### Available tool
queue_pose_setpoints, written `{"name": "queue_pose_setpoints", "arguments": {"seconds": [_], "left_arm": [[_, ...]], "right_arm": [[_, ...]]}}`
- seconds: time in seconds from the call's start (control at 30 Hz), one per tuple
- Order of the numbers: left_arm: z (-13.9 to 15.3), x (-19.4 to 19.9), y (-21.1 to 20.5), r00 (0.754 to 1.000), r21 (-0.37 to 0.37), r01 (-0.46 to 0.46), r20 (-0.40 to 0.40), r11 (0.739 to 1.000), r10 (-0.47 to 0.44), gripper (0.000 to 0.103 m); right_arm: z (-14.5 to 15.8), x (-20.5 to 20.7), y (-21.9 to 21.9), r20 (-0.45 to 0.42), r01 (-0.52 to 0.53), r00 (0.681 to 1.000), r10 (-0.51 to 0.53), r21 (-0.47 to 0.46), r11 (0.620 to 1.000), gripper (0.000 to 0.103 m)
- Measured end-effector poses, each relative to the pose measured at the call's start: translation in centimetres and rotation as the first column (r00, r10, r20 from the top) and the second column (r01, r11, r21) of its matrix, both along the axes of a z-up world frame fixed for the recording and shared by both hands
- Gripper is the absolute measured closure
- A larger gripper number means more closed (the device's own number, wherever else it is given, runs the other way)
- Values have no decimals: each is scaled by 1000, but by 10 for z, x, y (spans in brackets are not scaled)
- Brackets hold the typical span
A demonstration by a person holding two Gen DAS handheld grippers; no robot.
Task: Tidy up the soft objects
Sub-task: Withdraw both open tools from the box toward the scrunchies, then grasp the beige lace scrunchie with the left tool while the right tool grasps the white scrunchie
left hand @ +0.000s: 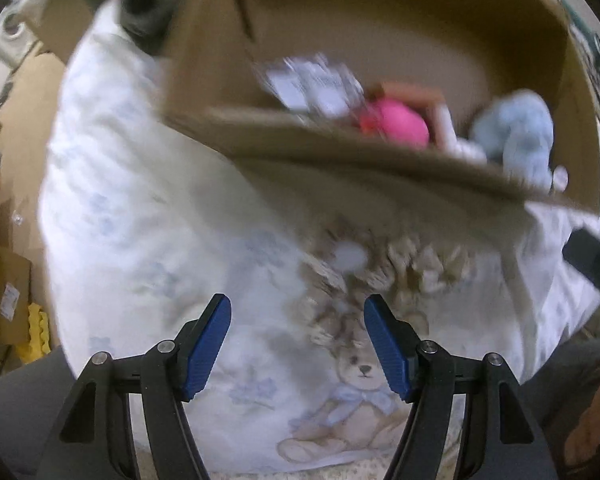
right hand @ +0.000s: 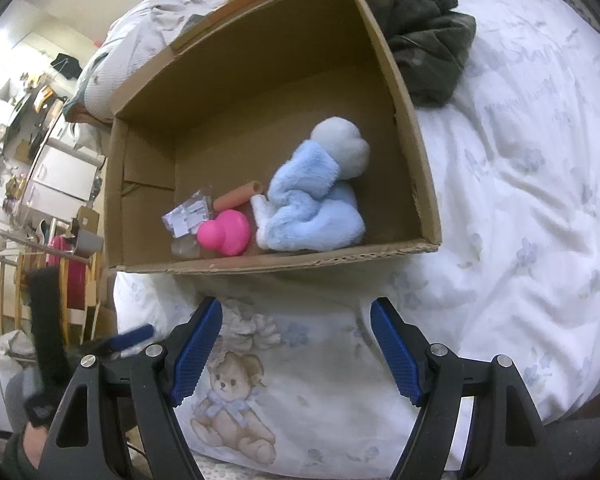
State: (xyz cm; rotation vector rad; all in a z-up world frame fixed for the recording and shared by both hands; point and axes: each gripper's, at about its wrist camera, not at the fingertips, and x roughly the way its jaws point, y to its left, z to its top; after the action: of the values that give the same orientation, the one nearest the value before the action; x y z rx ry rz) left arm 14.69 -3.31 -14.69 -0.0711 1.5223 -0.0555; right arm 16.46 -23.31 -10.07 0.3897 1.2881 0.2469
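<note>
Both grippers, left gripper [left hand: 297, 312] and right gripper [right hand: 296, 316], have jaws wide apart, holding nothing, over the bedsheet [right hand: 500, 200] near the box [right hand: 416, 152] front edge.

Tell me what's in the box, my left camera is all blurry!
Observer: A blue plush lies in the box, against the near wall.
Operator: What's the pink thing?
Observer: A pink toy shaped like a gourd, left of the plush.
Operator: Anything behind it?
Observer: An orange tube and a small packet.
Operator: Is the other gripper holding something?
Observer: No, the right gripper is open and empty, over the bedsheet.
</note>
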Motion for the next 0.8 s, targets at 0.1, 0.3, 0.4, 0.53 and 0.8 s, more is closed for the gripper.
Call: {"name": "queue_pose_setpoints", "arguments": {"seconds": [0.1, 0.3, 0.4, 0.53, 0.8], "left_arm": [[-11, 1, -11, 999, 1, 31, -22, 1000, -31, 37], [-24, 4, -15, 999, 29, 47, -20, 998, -47, 48], [-19, 6, -14, 998, 6, 59, -12, 998, -59, 77], [-14, 8, -7, 999, -21, 32, -10, 999, -32, 90], [34, 5, 28, 994, -121, -86, 62, 989, 94, 92]], "right_arm": [[-2, 3, -1, -8, 4, 1000, -4, 3, 1000, 22], [-7, 7, 0, -22, -1, 1000, 1, -2, 1000, 22], [-9, 8, 2, -27, -5, 1000, 5, -7, 1000, 22], [-10, 10, 4, -34, -10, 999, 9, -7, 1000, 22], [-13, 8, 3, -46, -10, 999, 11, 10, 1000, 22]]}}
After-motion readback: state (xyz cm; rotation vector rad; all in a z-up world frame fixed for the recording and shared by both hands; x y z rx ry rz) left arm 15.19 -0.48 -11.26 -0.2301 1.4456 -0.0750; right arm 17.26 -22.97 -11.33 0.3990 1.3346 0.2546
